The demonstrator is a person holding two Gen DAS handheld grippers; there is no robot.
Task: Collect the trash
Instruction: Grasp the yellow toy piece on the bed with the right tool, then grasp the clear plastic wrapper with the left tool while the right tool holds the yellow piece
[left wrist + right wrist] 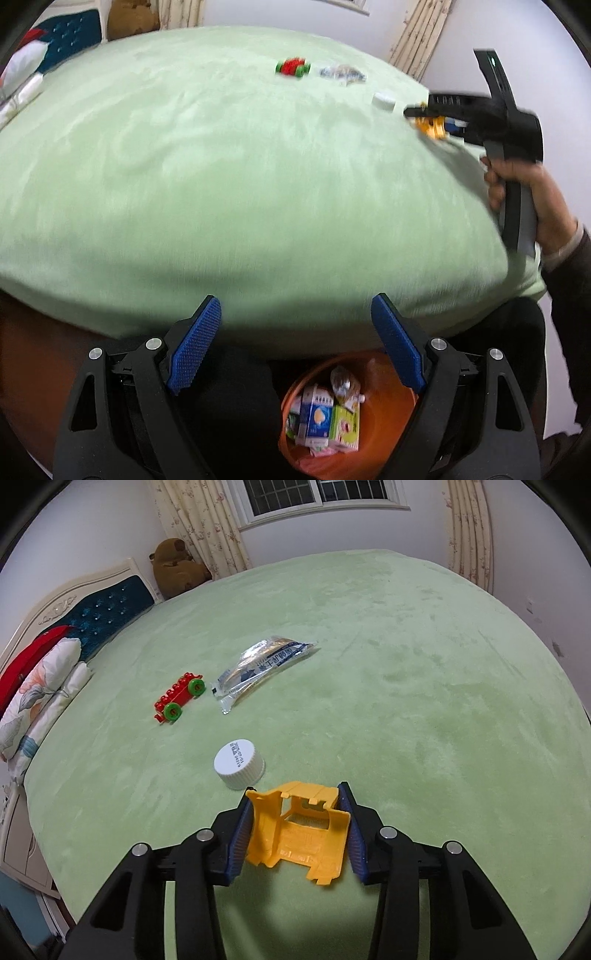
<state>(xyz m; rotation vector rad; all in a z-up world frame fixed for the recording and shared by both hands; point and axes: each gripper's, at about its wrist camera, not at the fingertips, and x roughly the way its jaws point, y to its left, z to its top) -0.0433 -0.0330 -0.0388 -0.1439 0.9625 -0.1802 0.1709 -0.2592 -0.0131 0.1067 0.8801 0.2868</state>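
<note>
Between our right gripper's (300,825) closed fingers we hold a yellow plastic toy shell (297,829) over the green bedspread (406,701), while our left gripper (295,347) gapes wide above an orange trash bin (402,402).

Our left gripper (295,347) hangs with its jaws spread wide. Our right gripper (295,827) is clamped, our right hand (532,199) seemingly wrapped around its handle.

white cap (239,763): date stamp, perhaps 2026.07.01 | wrapper (263,672): print unreadable
</note>
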